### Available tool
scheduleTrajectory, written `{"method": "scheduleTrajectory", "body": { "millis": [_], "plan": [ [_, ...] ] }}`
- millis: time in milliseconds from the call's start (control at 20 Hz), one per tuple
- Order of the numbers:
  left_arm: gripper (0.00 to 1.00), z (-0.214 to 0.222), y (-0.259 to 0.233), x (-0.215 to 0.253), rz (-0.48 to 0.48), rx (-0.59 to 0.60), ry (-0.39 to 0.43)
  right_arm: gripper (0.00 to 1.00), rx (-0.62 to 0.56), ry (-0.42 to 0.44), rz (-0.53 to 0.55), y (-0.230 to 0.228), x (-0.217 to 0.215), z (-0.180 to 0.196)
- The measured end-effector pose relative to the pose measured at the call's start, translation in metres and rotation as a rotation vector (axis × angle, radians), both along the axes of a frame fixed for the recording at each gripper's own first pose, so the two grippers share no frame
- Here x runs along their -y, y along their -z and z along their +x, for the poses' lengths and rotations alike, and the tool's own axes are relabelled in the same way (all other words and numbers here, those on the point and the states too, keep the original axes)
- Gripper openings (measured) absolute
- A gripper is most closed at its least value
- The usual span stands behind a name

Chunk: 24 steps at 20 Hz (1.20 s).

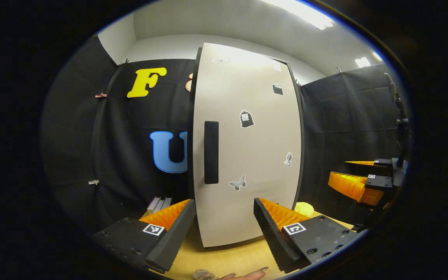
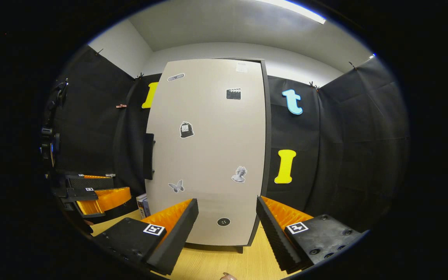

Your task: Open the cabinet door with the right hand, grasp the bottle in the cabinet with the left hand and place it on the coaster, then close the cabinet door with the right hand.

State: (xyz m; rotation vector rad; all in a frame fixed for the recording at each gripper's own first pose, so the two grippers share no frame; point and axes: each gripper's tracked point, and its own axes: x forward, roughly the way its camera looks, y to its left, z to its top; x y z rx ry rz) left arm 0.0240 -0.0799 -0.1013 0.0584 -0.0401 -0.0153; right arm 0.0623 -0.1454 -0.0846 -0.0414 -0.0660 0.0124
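A tall cabinet stands on the wooden table with its pale door (image 1: 247, 147) closed; several small stickers dot the door. A black vertical handle (image 1: 211, 152) sits near the door's left edge, seen side-on as the handle (image 2: 149, 156) in the right gripper view. Whatever is inside the cabinet is hidden. My left gripper (image 1: 224, 202) is open, a short way in front of the door's lower part. My right gripper (image 2: 227, 200) is open too, facing the door (image 2: 208, 155) from the right. Each also sees the other: right gripper (image 1: 338, 169), left gripper (image 2: 121, 183).
The wooden tabletop (image 1: 228, 258) runs up to the cabinet's foot. A small round clear thing (image 1: 203, 274) lies at the near edge beside a fingertip (image 1: 247, 275). Books (image 1: 160, 203) stand left of the cabinet and a pale yellow lump (image 1: 304, 208) lies to its right.
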Motion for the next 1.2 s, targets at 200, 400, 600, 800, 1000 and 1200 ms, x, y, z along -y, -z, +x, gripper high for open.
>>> {"method": "scheduleTrajectory", "body": {
  "millis": [200,400,600,800,1000,1200],
  "plan": [
    [0.95,-0.0007,-0.0044,-0.0015,0.026,0.010,-0.008,0.97,-0.005,-0.010,0.018,-0.0001,-0.0039,-0.0010],
    [0.95,-0.0001,-0.0055,-0.0019,0.030,0.016,-0.008,0.97,-0.009,-0.007,0.024,-0.0001,-0.0039,-0.0021],
    [0.95,-0.0004,-0.0053,-0.0024,0.021,0.013,-0.009,0.97,-0.011,-0.004,0.025,0.0001,-0.0036,-0.0015],
    [0.95,0.0004,-0.0064,-0.0037,0.026,0.016,-0.011,0.97,-0.014,-0.009,0.021,0.0002,-0.0045,-0.0014],
    [0.95,0.0005,-0.0061,-0.0031,0.026,0.016,-0.006,0.97,-0.018,-0.010,0.013,0.0011,-0.0042,-0.0009],
    [0.95,0.0026,-0.0034,-0.0056,0.022,0.011,-0.009,0.97,-0.021,-0.015,0.010,0.0019,-0.0048,-0.0004]
  ]
}}
